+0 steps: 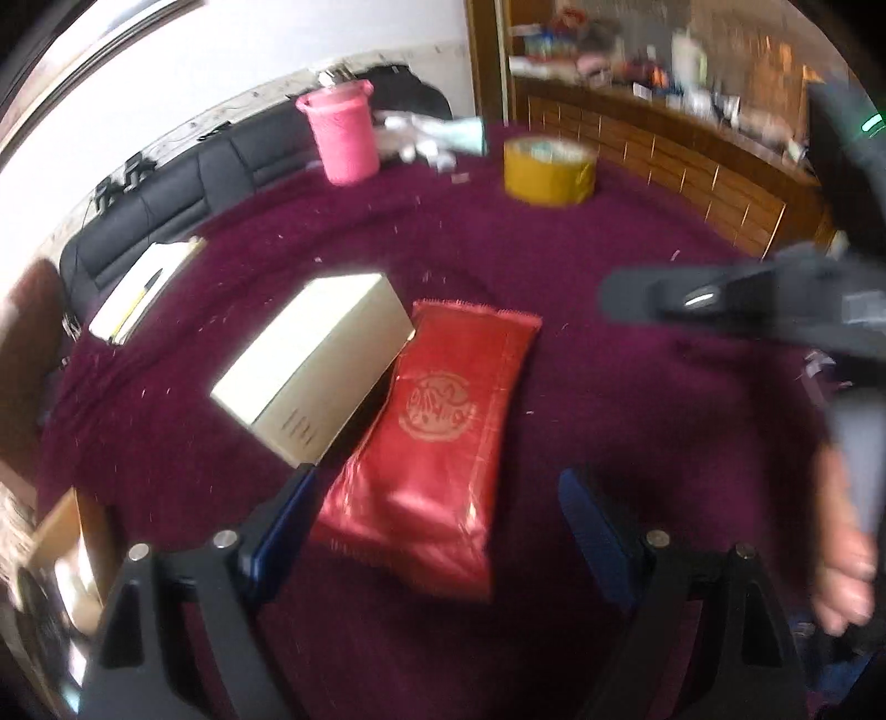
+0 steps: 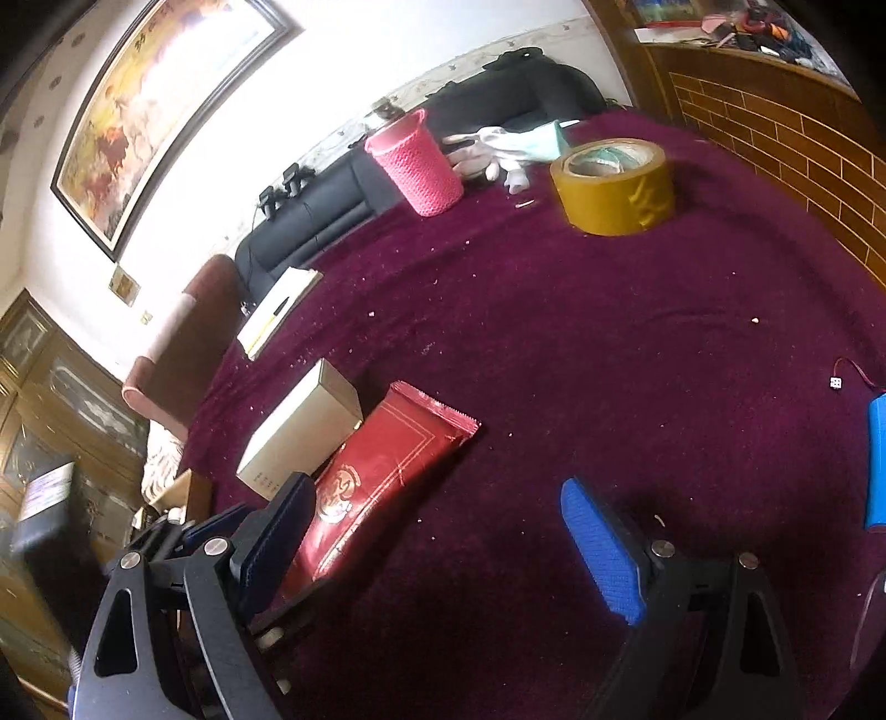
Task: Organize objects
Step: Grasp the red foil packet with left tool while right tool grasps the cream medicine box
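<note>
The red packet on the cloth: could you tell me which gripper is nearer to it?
Left. The left gripper straddles the red packet's near end, jaws open; the right gripper hangs beside it.

Place: a home living room.
Landmark: black leather sofa (image 2: 332,216) against the white wall.
Above sofa: large framed painting (image 2: 160,105).
Right of sofa: cluttered wooden shelf unit (image 1: 637,50).
Before sofa: maroon-clothed table (image 2: 554,360).

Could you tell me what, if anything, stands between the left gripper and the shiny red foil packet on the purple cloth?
Nothing visible does. The left gripper is open, the red foil packet right ahead; the cream cardboard box only lies alongside it.
</note>
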Motion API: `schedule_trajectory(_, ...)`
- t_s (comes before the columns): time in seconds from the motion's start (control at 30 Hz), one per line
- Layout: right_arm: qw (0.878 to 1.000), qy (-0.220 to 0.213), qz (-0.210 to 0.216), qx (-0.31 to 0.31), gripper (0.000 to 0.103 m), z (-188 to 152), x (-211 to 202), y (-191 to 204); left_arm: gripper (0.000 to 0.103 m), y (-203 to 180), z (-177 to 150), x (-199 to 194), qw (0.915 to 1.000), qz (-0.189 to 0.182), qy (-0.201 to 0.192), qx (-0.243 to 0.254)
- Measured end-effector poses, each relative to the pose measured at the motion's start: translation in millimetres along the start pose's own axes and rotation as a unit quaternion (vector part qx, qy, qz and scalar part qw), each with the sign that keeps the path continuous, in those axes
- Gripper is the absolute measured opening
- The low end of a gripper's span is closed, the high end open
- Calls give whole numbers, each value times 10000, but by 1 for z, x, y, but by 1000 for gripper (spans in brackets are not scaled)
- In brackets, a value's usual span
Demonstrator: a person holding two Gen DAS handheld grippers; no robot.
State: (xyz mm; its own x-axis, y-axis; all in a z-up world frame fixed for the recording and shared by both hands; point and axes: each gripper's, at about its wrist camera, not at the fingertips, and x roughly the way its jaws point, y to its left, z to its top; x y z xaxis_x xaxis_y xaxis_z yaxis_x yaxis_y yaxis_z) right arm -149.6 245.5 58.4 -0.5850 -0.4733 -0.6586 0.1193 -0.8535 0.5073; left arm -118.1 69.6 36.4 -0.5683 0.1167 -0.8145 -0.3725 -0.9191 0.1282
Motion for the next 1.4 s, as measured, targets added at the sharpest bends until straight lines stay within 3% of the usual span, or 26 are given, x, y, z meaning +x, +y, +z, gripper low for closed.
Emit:
schedule_trajectory(0.3,9999,-33,93,131,94,1,-2,-3,85,0,28,61,9987,-105,497,-8)
schedule_trajectory(0.33,9999,-28,51,159,94,1,-1,-5,81,-1,28,64,9987,-199,470,-70)
schedule_trajectory(0.4,9998,0,38,196,94,1,1,-7,58,0,24,59,9988,-224,290,-316)
schedule_trajectory(0.47,9998,11,8,220,94,2,2,-10,53,-1,16,51,9986,-174,243,-437)
schedule_trajectory(0.57,9998,3,11,223,94,2,2,-10,52,-1,-16,26,9956,-401,210,-819)
schedule_trajectory(0.7,9999,114,93,68,94,-2,9,-2,52,2,-76,-19,9923,-434,79,-1156)
schedule_trajectory(0.8,9991,380,192,-88,94,-7,25,8,52,19,-116,-48,9878,-145,-94,-1551)
schedule_trajectory(0.87,9969,678,369,128,94,-9,36,15,52,34,-130,-53,9833,119,-191,-1807)
schedule_trajectory(0.93,9929,955,623,324,94,-8,45,30,52,42,-135,-53,9810,151,-235,-1922)
schedule_trajectory(1.1,9930,1069,472,192,95,8,57,87,53,46,-139,-57,9784,9,-302,-2044)
schedule_trajectory(1.2,9925,1185,210,215,96,22,80,114,53,46,-137,-56,9783,-13,-288,-2054)
schedule_trajectory(1.4,9810,1597,-356,1046,96,39,124,126,55,48,-136,-52,9783,-84,-270,-2051)
